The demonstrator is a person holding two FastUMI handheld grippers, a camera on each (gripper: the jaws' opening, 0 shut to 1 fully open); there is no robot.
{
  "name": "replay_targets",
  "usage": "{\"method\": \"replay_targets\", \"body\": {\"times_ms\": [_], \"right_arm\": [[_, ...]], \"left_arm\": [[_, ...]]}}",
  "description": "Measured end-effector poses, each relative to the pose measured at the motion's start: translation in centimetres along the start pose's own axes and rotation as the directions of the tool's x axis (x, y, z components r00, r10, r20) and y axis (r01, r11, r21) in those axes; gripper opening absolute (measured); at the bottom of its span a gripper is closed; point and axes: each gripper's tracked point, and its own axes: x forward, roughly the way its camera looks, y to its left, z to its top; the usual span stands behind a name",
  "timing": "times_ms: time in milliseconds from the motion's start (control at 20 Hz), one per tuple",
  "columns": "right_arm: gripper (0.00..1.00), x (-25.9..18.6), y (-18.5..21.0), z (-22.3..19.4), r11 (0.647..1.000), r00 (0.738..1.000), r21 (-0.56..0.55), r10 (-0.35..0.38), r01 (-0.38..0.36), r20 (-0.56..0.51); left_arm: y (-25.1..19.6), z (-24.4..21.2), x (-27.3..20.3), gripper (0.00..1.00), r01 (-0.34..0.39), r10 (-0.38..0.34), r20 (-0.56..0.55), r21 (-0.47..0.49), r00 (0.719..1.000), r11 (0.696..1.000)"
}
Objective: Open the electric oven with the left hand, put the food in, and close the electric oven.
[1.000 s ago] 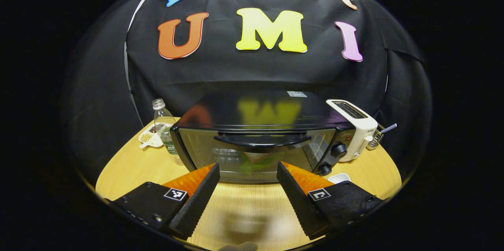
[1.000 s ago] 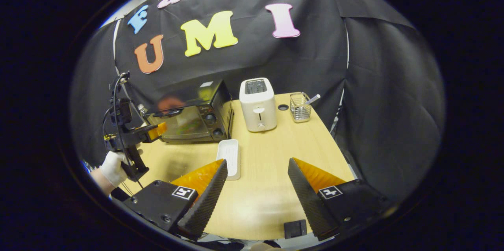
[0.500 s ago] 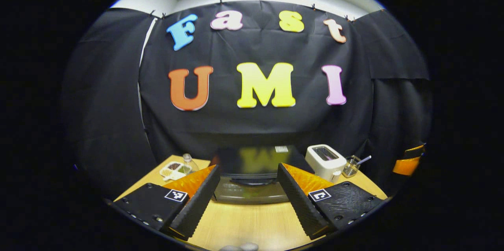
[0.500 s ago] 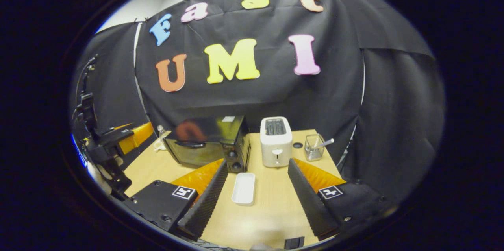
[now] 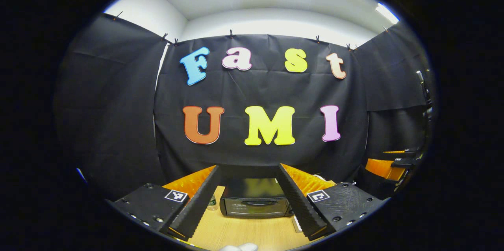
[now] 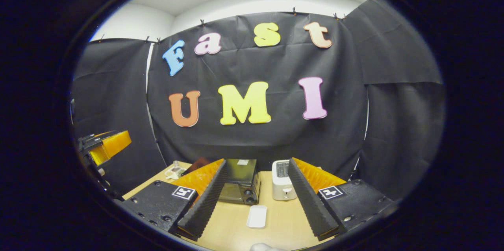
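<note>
The electric oven [image 5: 254, 203] sits on the wooden table [image 5: 244, 233] with its door shut, and in my left gripper view I see it framed between the fingers of my left gripper [image 5: 244, 200], which stands wide apart and holds nothing, well back from the oven. A bottle [image 5: 212, 202] peeks out just left of the oven, mostly hidden behind my left finger. At the right edge of that view I can make out my right gripper [image 5: 388, 164], held up off the table. In my right gripper view the right gripper [image 6: 256, 196] is likewise spread wide and empty, with the oven [image 6: 238, 184] and a white toaster [image 6: 282, 180] standing side by side beyond its fingertips. A small white tray [image 6: 256, 216] lies on the table nearer to me, in front of the two appliances and apart from both. Through the oven glass I think there is something inside, but it is too small and dim to tell. My left gripper [image 6: 104, 146] shows at the left of this view, raised.
</note>
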Motion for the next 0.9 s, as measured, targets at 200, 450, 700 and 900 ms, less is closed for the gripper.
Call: {"method": "replay_targets", "body": {"times_ms": [200,450,700,900], "right_arm": [[0.90,-1.2,0.9,0.8,1.000,1.000,-0.004,-0.001,0.001,0.012],[0.90,-1.9,0.6,1.4,0.999,0.999,-0.009,-0.031,0.031,0.028],[0.90,-1.9,-0.1,1.7,0.998,0.998,0.010,-0.060,0.060,0.032],[0.90,-1.9,-0.2,1.6,0.998,0.998,0.007,-0.057,0.056,0.033]], "left_arm": [[-0.2,1.2,-1.1,0.85,0.009,-0.010,0.012,0.025,1.000,1.000],[-0.3,0.6,-1.0,0.85,0.025,-0.025,0.001,0.012,1.000,1.000],[-0.2,0.5,-0.4,0.94,0.030,-0.030,0.000,0.012,1.000,0.999],[0.0,0.4,-0.1,0.85,0.024,-0.024,-0.009,0.000,1.000,1.000]]}}
